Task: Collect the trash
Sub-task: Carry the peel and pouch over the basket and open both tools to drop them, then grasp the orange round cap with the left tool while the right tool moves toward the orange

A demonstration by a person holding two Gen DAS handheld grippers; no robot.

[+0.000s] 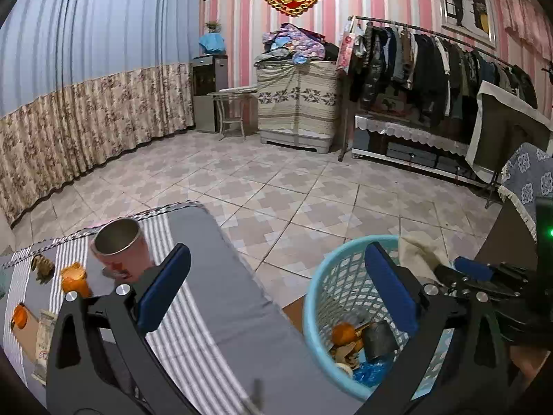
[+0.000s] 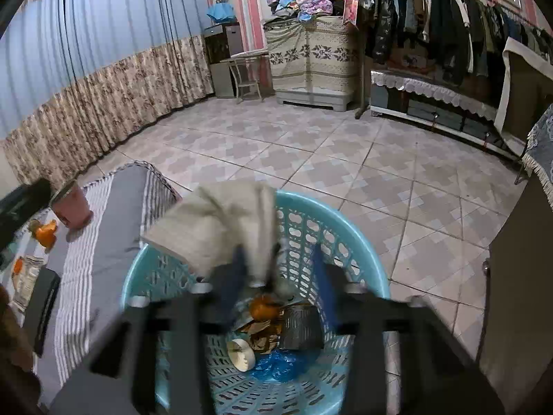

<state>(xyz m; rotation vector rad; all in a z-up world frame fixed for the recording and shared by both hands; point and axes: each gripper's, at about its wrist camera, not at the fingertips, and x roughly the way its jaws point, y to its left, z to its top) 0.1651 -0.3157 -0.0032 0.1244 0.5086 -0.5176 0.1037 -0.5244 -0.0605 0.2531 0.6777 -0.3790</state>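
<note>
Trash already lies in the bottom of the pale blue perforated plastic basket (image 2: 349, 242), which stands on the tiled floor (image 2: 311, 159) just beside the counter (image 1: 221, 297) under its grey-and-white striped cloth, close enough that anything lifted off the cloth needs only a short swing over the rim. Inside are an orange peel (image 2: 264, 306), brown scraps, a dark ribbed piece, a roll of tape and a crumpled blue wrapper.

The right tongs (image 2: 280, 276) hang directly above the basket mouth, blurred by motion. A crumpled beige paper napkin (image 2: 221, 221) sits at their left finger and over the rim; I cannot tell whether the fingers are clenched on it or have let go, though they appear spread. Holding it there reads as a drop meant to land inside rather than on the floor.

The left tongs (image 1: 276, 294) are released and empty, fingers wide apart, poised between counter and basket. On the counter remain orange peel pieces (image 1: 74, 278), a paper wrapper (image 1: 45, 339) and a steel-lined pink cup (image 1: 119, 245), so more collecting probably awaits.
</note>
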